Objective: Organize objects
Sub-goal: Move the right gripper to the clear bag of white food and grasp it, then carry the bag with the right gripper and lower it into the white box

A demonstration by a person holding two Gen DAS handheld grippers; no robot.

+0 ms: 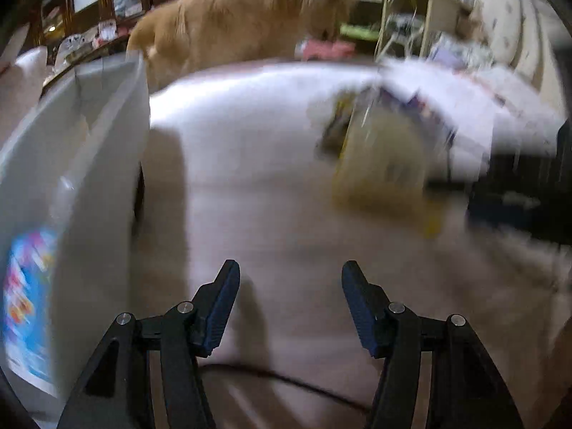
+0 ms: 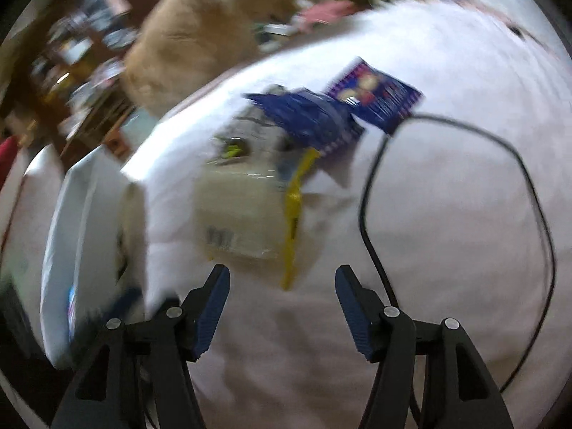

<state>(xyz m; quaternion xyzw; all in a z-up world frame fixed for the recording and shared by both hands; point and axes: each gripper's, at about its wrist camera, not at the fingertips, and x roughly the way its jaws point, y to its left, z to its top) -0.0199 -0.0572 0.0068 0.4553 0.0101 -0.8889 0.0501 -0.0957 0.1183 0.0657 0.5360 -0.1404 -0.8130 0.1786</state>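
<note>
Both the left gripper and right gripper hover with jaws partly open and empty above the white cloth-covered surface, short of the pale plastic packet.

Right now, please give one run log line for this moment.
left gripper: open, empty | right gripper: open, empty | packets: on white cloth | bin: left
</note>
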